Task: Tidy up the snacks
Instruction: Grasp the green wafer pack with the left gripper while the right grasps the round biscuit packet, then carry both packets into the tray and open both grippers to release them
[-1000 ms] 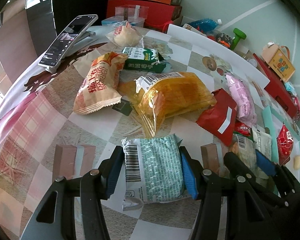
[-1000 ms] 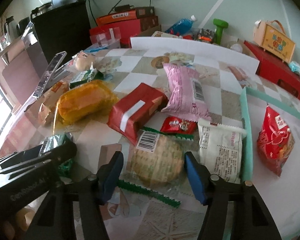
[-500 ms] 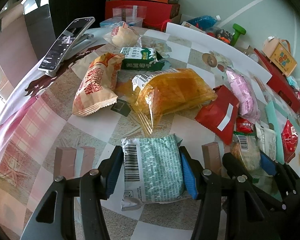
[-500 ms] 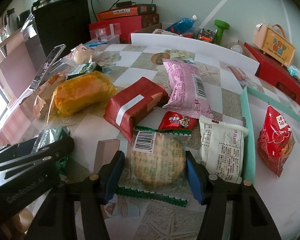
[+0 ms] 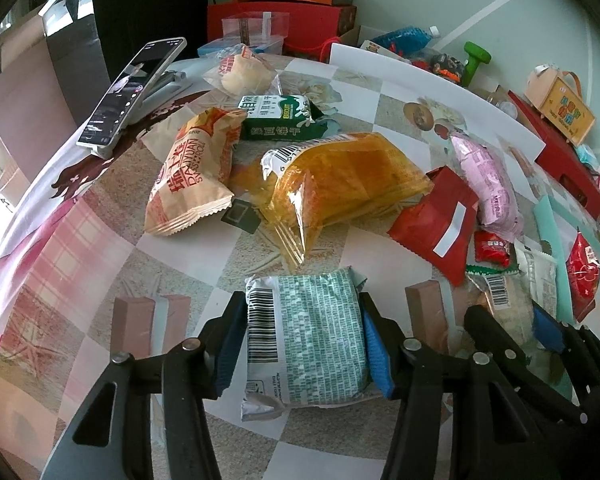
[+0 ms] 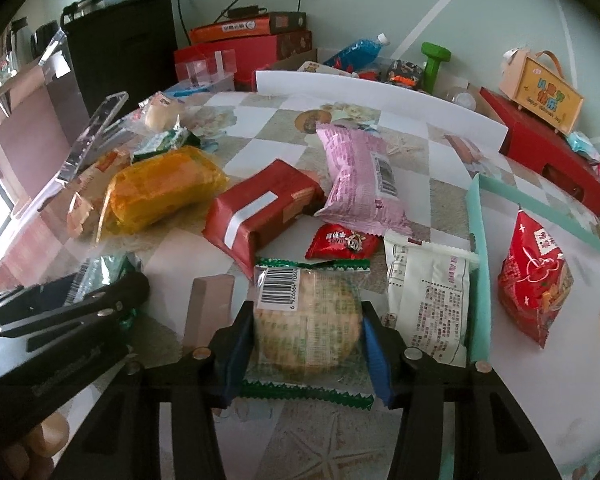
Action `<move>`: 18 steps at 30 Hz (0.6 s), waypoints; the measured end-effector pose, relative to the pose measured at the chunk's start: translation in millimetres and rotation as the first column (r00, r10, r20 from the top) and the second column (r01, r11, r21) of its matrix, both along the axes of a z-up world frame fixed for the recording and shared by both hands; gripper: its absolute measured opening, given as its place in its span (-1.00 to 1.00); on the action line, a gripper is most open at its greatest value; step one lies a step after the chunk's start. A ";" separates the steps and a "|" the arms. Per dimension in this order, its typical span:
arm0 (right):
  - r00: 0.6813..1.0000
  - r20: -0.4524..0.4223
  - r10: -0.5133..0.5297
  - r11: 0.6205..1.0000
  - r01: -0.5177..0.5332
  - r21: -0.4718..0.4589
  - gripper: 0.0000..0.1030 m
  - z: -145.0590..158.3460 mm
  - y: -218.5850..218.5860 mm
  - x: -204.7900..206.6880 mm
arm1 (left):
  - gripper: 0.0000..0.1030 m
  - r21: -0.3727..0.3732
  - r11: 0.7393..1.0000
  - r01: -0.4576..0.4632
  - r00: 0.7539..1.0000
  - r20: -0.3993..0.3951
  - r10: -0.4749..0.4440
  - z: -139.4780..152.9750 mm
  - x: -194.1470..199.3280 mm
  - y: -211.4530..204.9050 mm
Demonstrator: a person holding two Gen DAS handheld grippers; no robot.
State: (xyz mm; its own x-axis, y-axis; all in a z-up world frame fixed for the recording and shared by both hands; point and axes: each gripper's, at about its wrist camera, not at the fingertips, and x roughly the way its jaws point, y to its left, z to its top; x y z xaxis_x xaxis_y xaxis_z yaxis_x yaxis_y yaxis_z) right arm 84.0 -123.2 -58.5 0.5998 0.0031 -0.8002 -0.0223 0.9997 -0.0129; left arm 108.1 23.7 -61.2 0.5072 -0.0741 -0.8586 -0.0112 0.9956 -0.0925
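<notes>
My left gripper (image 5: pixel 302 344) is shut on a green-and-white printed snack pack (image 5: pixel 304 340), its blue pads pressing both sides. My right gripper (image 6: pixel 306 336) is shut on a clear packet with a round rice cracker and green zigzag edges (image 6: pixel 306 320). The right gripper also shows at the right of the left wrist view (image 5: pixel 512 328), and the left gripper at the lower left of the right wrist view (image 6: pixel 60 312). Both packs sit low over the checked tablecloth (image 5: pixel 172 276).
Loose snacks lie ahead: an orange pack (image 5: pixel 340 180), a red pack (image 6: pixel 260 208), a pink pack (image 6: pixel 360 176), a white pack (image 6: pixel 428 296), an orange-white roll pack (image 5: pixel 196 176). A teal-rimmed tray (image 6: pixel 478 240) at right holds a red bag (image 6: pixel 532 272). A phone on a stand (image 5: pixel 132 88) stands at far left.
The right gripper has closed in on the rice cracker packet, which now sits squarely between its pads. The left gripper still holds the green pack; the view shifted only slightly.
</notes>
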 end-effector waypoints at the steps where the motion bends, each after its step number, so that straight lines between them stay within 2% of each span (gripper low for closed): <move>1: 1.000 0.009 -0.001 1.000 0.001 -0.001 0.03 2.9 -0.5 -1.3 | 0.05 -0.003 1.000 0.001 1.000 0.001 -0.001 0.2 -0.3 -0.4; 10: 0.997 0.069 -0.019 1.000 0.017 0.022 0.03 24.5 -7.8 -10.3 | 0.04 -0.013 1.000 0.014 1.000 0.015 -0.013 7.2 -2.4 -4.2; 18: 0.989 0.138 -0.049 0.998 0.043 0.049 0.03 47.4 -18.5 -21.2 | 0.04 -0.010 0.999 0.047 0.996 0.073 -0.046 26.9 -8.7 -15.4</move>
